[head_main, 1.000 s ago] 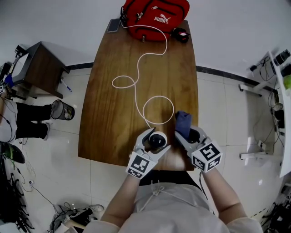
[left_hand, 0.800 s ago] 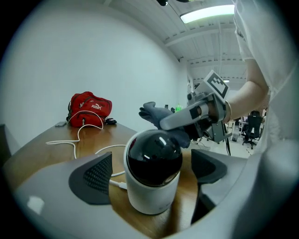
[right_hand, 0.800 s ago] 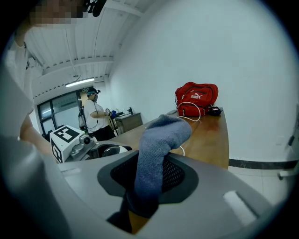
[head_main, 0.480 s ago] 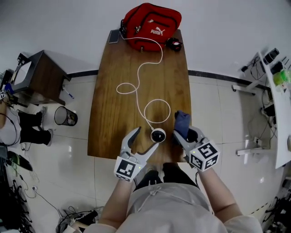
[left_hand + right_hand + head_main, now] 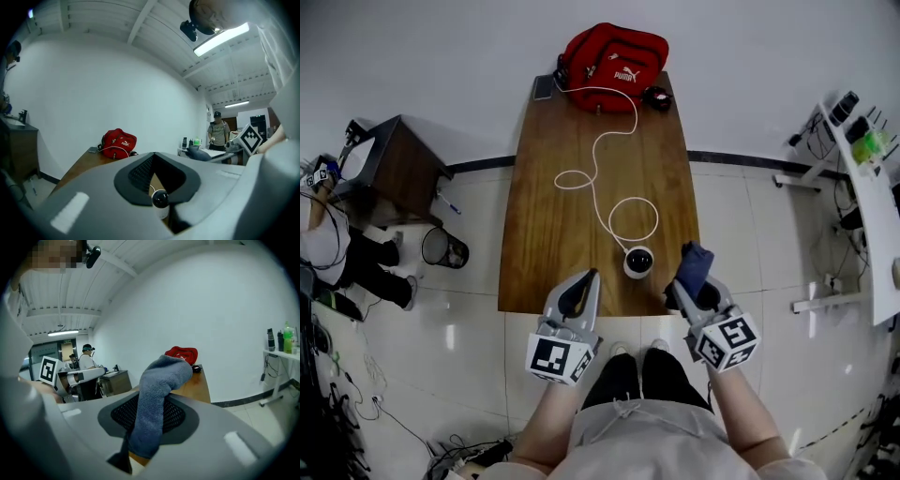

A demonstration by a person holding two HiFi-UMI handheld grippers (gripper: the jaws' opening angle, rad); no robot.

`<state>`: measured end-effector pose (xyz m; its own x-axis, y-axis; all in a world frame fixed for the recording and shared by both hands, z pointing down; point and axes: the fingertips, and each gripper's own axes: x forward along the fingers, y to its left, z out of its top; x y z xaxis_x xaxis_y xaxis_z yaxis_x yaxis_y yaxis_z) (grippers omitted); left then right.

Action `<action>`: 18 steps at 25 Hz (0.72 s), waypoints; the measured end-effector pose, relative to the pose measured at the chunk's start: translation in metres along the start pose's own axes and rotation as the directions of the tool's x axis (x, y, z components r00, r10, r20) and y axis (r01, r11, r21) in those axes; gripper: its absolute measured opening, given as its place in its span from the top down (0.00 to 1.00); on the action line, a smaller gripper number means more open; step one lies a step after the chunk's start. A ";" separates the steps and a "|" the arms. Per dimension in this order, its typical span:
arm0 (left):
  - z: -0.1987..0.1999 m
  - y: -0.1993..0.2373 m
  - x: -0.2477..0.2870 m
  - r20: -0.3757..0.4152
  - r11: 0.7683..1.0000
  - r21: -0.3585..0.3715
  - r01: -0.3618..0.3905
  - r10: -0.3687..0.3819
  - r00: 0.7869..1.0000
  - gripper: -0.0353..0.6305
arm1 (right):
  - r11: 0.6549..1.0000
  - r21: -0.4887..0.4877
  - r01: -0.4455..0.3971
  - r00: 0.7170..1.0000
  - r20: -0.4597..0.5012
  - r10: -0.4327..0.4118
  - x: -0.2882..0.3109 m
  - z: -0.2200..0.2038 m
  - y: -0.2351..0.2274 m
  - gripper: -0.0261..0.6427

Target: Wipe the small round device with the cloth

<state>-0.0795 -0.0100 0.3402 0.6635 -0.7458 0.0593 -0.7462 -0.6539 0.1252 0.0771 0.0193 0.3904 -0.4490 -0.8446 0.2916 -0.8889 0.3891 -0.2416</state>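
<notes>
Gripping the cloth (image 5: 695, 264) in my right gripper's (image 5: 684, 286) jaws, I noted my left gripper's (image 5: 587, 278) jaws had just closed on nothing. Small round device (image 5: 638, 262) stood free by the desk's (image 5: 553, 234) near edge; unbraced, a wipe could topple it.

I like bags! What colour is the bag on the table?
Red bag, clearest in the head view.

Blue-grey cloth (image 5: 694, 265); red bag (image 5: 614, 54); device (image 5: 638, 262) seemingly white-black.
</notes>
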 end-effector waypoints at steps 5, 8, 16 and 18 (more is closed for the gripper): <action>-0.009 -0.023 -0.027 -0.037 0.999 0.053 0.003 -0.001 0.999 0.94 | 0.999 -0.039 -0.030 1.000 -0.007 0.030 -0.028 -0.014 0.023 0.78; -0.012 -0.053 -0.049 -0.050 0.994 0.109 0.012 -0.007 0.999 0.94 | 0.998 -0.042 -0.040 0.999 -0.010 0.040 -0.054 -0.026 0.030 0.78; -0.021 -0.122 -0.113 -0.036 0.995 0.102 -0.007 0.010 0.999 0.94 | 0.993 -0.056 -0.107 0.994 -0.013 0.106 -0.137 -0.062 0.055 0.78; -0.029 -0.139 -0.127 -0.042 0.997 0.077 -0.006 0.009 0.999 0.94 | 0.988 -0.056 -0.141 0.990 -0.023 0.140 -0.156 -0.071 0.063 0.78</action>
<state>-0.0589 0.1794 0.3436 0.6584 -0.7458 0.1016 -0.7520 -0.6574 0.0481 0.0849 0.2019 0.3951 -0.5713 -0.7728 0.2763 -0.8201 0.5246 -0.2286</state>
